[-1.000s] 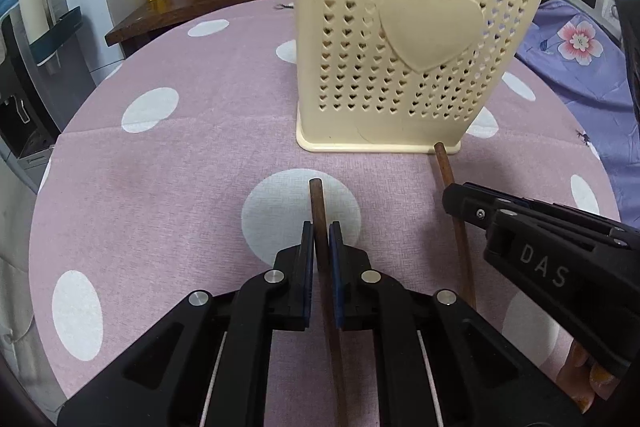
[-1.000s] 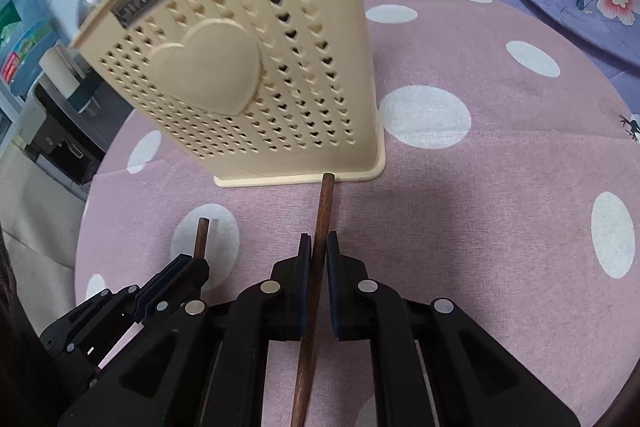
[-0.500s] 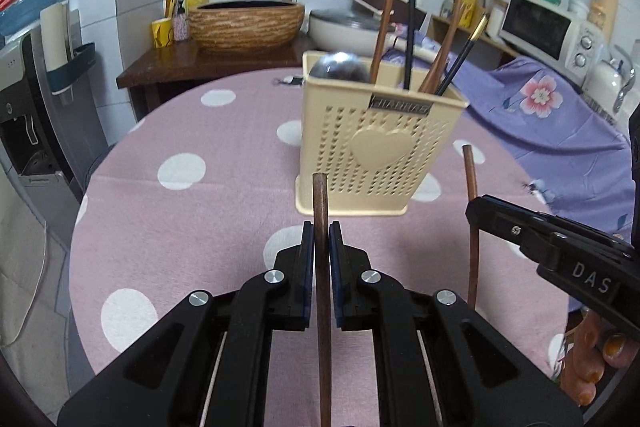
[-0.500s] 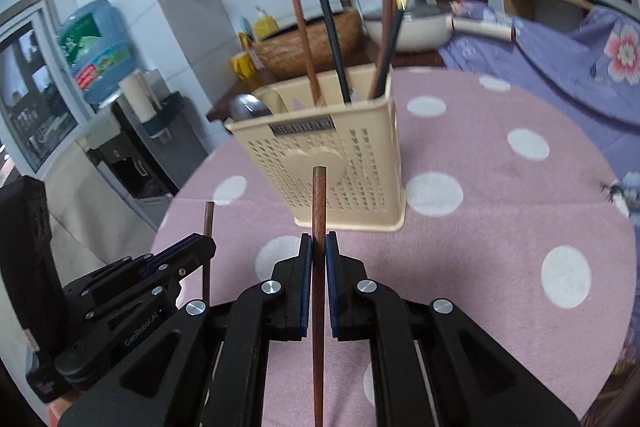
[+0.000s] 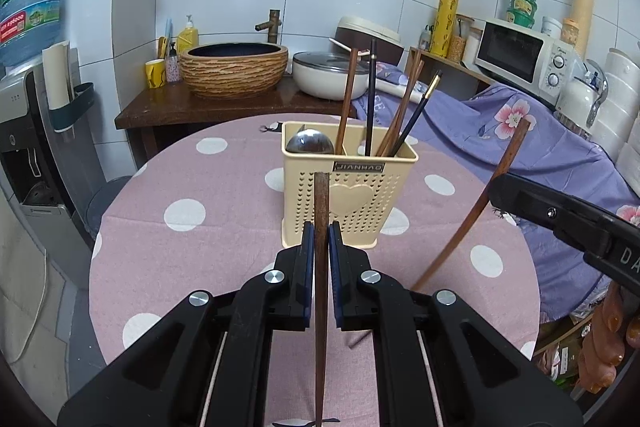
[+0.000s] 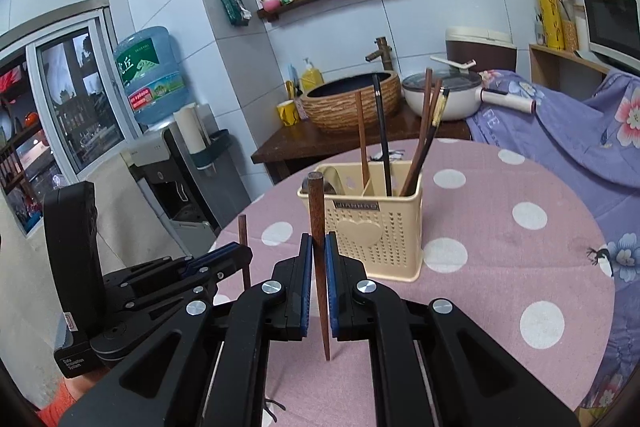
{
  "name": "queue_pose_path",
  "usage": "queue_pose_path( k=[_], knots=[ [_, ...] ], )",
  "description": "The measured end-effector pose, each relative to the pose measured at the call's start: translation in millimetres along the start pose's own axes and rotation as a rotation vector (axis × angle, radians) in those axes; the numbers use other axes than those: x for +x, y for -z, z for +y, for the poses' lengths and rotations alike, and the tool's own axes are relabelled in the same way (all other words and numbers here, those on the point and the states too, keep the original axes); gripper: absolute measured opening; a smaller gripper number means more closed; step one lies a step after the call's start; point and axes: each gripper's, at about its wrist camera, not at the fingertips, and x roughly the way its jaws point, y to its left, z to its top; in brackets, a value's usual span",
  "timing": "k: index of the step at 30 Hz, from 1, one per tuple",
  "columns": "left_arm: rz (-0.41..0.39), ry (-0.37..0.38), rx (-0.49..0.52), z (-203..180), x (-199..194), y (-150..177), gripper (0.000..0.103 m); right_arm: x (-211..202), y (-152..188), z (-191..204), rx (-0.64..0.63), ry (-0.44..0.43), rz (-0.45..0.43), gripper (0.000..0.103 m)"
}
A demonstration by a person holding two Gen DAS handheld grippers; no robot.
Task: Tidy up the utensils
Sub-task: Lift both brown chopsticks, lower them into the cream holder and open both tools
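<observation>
Chopsticks: two brown wooden ones in hand, one per tool. Left tool point(image 5: 319, 247) is clamped tight on the left chopstick point(image 5: 321, 267), which stands near upright between the pads, blunt end up. Right tool point(image 6: 319, 259) is likewise clamped tight on the right chopstick point(image 6: 318, 247), thick end up, thin tip hanging below the pads, clear of the surface point(image 6: 500, 267). Both sticks sit in the air in front of the cream holder point(image 5: 348, 195), not over it yet. Holder stands on the pink polka-dot surface, well apart from its edges, and already carries several chopsticks point(image 5: 396, 115) in the right compartments plus a metal spoon point(image 5: 310, 145) in the left one. Judgement: mostly done; what's left is getting these two over the rim and dropping them in. No loose utensils visible on the surface. In the way: the leaning sticks already in the holder crowd the opening, so insertion angle matters. Basin point(image 5: 234, 69) and pot point(image 5: 328, 73) behind are well clear.
</observation>
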Motion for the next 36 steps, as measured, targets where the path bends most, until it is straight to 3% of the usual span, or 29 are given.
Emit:
queue_pose_path(
  k=[16, 27, 36],
  knots=[
    [-0.086, 0.007, 0.015, 5, -21, -58, 0.008, -5, -53, 1, -0.077, 0.044, -0.045, 0.007],
    [-0.204, 0.013, 0.081, -19, -44, -137, 0.008, -10, -114, -5, -0.028, 0.023, -0.09, 0.007],
    [-0.272, 0.005, 0.072, -34, -35, -204, 0.008, -6, -163, -16, -0.025, 0.097, -0.162, 0.007]
  ],
)
